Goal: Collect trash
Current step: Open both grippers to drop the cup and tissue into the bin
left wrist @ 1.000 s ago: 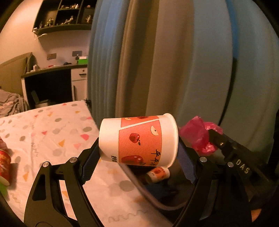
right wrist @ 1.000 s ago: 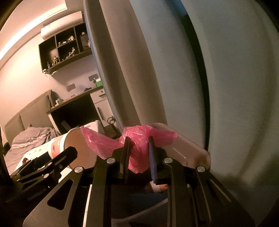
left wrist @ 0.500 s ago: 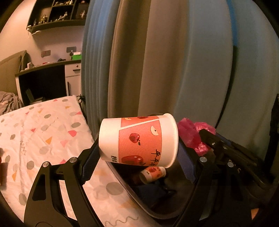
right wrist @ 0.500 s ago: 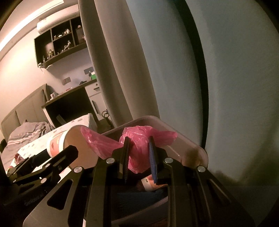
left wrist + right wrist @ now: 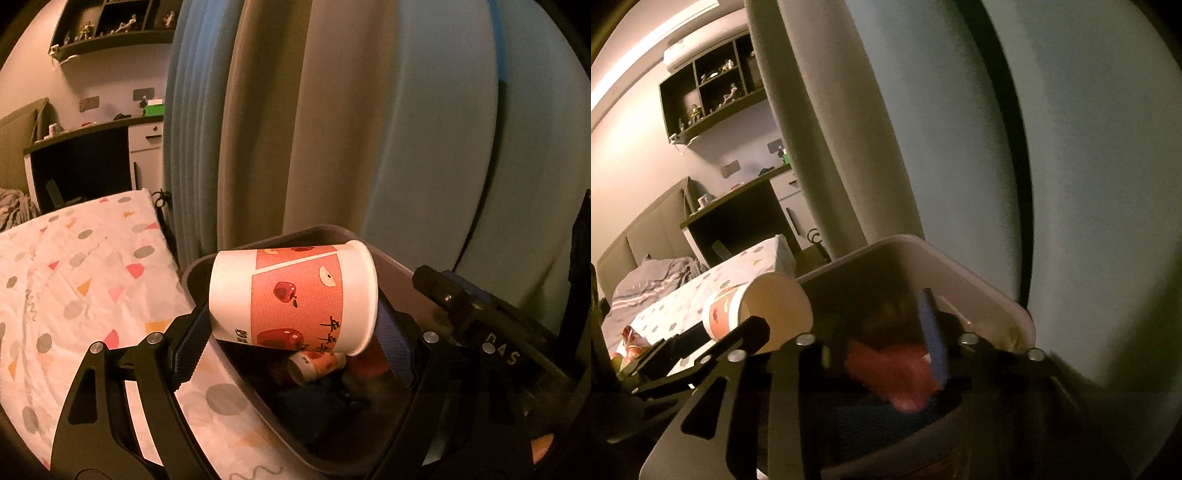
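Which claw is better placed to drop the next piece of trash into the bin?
Left. The left claw holds the paper cup directly over the open bin. The right claw is opening; its pink bag looks already released.

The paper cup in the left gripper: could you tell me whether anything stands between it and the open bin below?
Nothing visible does. The paper cup lies sideways between the left gripper pads, directly over the bin mouth. Only trash already lies inside: a smaller cup beneath. The right gripper, its jaws opening over the pink bag, stands aside.
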Available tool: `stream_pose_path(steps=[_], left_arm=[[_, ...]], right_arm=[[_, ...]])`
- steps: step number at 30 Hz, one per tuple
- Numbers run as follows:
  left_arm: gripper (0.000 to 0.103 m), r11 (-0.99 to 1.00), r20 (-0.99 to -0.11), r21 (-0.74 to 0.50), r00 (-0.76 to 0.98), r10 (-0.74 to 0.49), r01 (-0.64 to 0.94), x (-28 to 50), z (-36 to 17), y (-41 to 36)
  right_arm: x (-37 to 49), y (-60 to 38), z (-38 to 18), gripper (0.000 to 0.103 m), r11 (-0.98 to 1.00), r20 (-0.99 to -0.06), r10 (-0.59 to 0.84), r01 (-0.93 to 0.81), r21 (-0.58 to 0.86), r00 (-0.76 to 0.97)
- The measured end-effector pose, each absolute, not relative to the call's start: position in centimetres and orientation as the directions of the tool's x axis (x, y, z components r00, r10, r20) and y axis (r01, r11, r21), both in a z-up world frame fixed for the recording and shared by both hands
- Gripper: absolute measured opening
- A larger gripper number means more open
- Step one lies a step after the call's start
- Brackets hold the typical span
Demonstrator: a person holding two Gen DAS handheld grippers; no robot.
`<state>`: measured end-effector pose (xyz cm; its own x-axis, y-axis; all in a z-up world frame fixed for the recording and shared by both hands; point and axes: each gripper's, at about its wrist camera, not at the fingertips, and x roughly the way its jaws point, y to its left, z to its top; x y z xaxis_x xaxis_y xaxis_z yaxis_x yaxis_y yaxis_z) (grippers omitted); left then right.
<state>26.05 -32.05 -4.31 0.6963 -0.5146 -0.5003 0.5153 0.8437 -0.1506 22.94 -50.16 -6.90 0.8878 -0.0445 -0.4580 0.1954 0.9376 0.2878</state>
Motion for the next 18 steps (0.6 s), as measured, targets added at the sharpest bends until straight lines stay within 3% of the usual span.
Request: stream_pose_path(steps=[7,12,18], left_arm=[[0.082,0.836,-0.517,-0.140,0.681,-0.518,0.530,26.1,-5.0,-32.8],[0.088,0.844,-0.530,-0.128,0.683,-0.502,0.521,25.9,-5.2,-33.0],[0.090,0.850,-0.534,-0.120,0.688,-0.491,0.513,25.6,-5.0,-32.7]], right_arm=[[21.9,-50.7,-6.8,0.056,0.934,-0.441,-0.105,0.242,0.265,0.891],[21.6,-50.9,-6.7,0.062,0.931,-0.432,-0.131,0.260,0.255,0.892],[21.0,-50.9,-6.4,0.063,0.931,-0.419,-0.152,0.272,0.245,0.895]])
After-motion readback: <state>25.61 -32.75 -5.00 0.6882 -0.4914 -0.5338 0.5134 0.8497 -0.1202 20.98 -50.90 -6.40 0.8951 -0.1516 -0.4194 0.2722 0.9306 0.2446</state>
